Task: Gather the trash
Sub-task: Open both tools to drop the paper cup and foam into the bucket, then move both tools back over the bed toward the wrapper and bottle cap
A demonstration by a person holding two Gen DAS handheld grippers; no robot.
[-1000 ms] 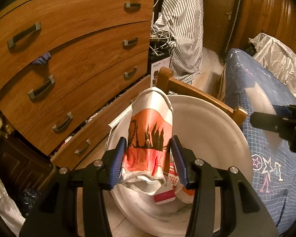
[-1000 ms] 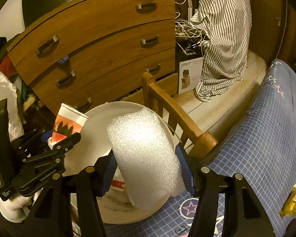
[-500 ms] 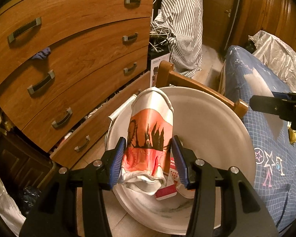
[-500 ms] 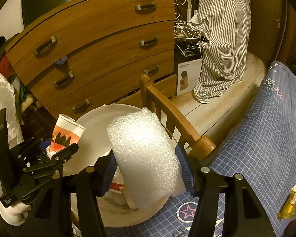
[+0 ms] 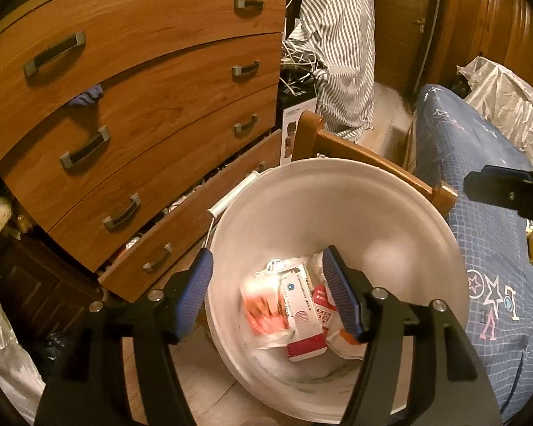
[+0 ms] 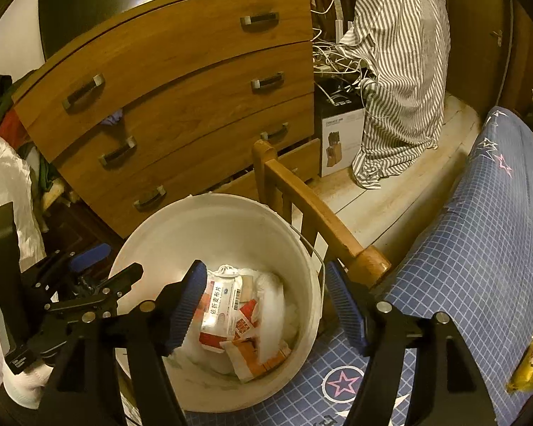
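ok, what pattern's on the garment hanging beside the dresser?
Grey-and-white vertical stripes on the hanging shirt; clearest in the right wrist view.

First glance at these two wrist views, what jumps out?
The white bucket on the floor, centre frame, with crumpled packets and wrappers heaped at its bottom. Both grippers, left gripper and right gripper, hang over it; their jaws have just been opening and hold nothing. Behind stands a wooden chest of drawers, its bottom drawer ajar.
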